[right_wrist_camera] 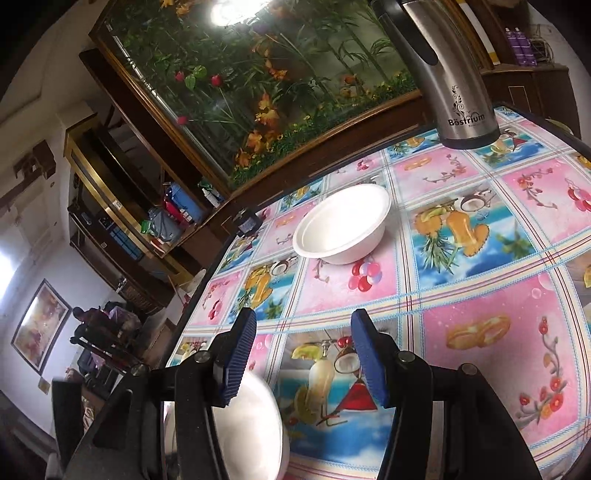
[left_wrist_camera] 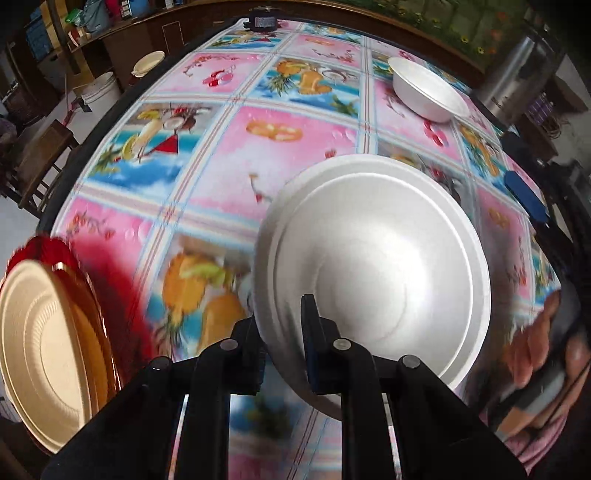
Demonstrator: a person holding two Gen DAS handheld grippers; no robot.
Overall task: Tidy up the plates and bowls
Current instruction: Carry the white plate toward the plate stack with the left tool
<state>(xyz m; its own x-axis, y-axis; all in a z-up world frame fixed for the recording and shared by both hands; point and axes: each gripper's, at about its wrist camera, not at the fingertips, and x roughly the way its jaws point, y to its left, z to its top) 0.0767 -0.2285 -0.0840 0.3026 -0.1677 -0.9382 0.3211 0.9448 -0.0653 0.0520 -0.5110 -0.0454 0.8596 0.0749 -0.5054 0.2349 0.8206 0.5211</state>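
Note:
My left gripper [left_wrist_camera: 282,325] is shut on the near rim of a white foam bowl [left_wrist_camera: 373,266] and holds it tilted above the table, one finger inside and one outside. That bowl also shows at the lower left of the right wrist view [right_wrist_camera: 251,424]. A second white foam bowl [left_wrist_camera: 424,90] stands upright at the far right of the table, also in the middle of the right wrist view [right_wrist_camera: 343,229]. My right gripper [right_wrist_camera: 301,358] is open and empty above the tablecloth. A beige paper plate [left_wrist_camera: 40,350] rests on a red plate [left_wrist_camera: 44,247] at the left.
The table has a bright fruit-patterned cloth [left_wrist_camera: 288,147]. A steel thermos jug [right_wrist_camera: 450,74] stands at the table's far edge, near an aquarium [right_wrist_camera: 258,81]. A small dark device [left_wrist_camera: 262,20] sits at the table's far edge. A white bucket [left_wrist_camera: 99,92] stands on the floor beside it.

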